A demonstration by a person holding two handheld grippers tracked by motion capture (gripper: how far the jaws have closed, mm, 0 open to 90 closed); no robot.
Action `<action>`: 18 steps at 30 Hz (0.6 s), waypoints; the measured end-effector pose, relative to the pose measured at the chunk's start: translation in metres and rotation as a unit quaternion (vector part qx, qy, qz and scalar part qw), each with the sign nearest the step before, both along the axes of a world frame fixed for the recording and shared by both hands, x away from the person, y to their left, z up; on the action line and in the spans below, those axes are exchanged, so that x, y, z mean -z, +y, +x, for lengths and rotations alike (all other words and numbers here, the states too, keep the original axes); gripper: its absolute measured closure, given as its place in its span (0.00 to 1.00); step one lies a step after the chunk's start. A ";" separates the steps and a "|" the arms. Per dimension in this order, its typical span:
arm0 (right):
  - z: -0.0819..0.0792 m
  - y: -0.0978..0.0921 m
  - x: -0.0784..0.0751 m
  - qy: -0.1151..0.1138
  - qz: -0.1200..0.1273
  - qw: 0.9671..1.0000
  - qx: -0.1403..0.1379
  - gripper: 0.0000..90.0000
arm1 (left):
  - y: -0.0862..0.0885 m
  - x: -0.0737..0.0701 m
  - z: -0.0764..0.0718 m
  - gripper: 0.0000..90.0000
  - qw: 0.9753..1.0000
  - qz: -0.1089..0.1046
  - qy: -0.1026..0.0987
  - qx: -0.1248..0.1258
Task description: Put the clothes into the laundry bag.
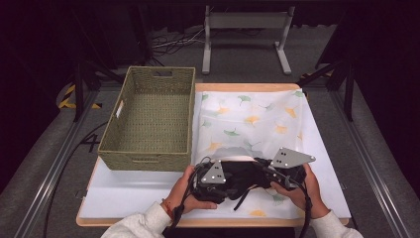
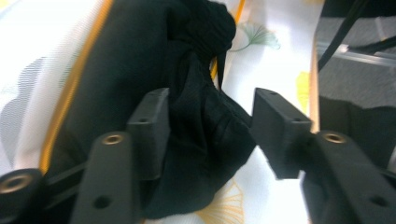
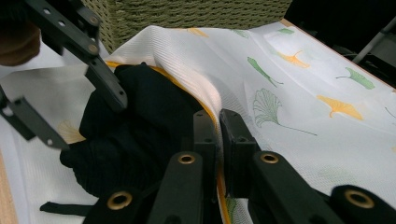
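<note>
A white mesh bag [image 1: 247, 119] printed with ginkgo leaves lies flat on the table, its orange-edged mouth toward me. A black garment [image 1: 242, 177] sits bunched at that mouth, partly inside. My left gripper [image 2: 210, 121] is open, its jaws on either side of a fold of the black garment [image 2: 196, 135]. My right gripper [image 3: 218, 123] is shut on the bag's orange-trimmed rim, lifting the upper layer of the bag [image 3: 289, 93] off the garment [image 3: 140, 126]. The left gripper [image 3: 74, 116] also shows open in the right gripper view.
A woven green basket [image 1: 148, 119] stands left of the bag, close against it. The white tabletop [image 1: 129, 191] lies bare in front of the basket. A grey metal stand [image 1: 245, 22] is on the floor beyond the table.
</note>
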State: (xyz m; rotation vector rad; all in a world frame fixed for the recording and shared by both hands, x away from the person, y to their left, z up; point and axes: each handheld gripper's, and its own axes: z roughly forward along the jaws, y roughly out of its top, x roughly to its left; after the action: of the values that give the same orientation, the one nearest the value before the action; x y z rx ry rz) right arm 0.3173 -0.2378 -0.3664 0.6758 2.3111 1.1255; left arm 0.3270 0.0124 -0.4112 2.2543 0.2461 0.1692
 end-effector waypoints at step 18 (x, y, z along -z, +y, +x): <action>-0.004 0.003 -0.003 -0.002 0.001 1.000 -0.010 0.95 | -0.027 0.009 0.039 0.58 0.999 0.034 -0.011 -0.029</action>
State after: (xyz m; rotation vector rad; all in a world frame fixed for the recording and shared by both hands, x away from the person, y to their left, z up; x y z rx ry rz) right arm 0.3134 -0.2346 -0.3633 0.6521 2.3189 1.1381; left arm 0.3657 -0.0142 -0.4199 2.3120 0.2981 0.2350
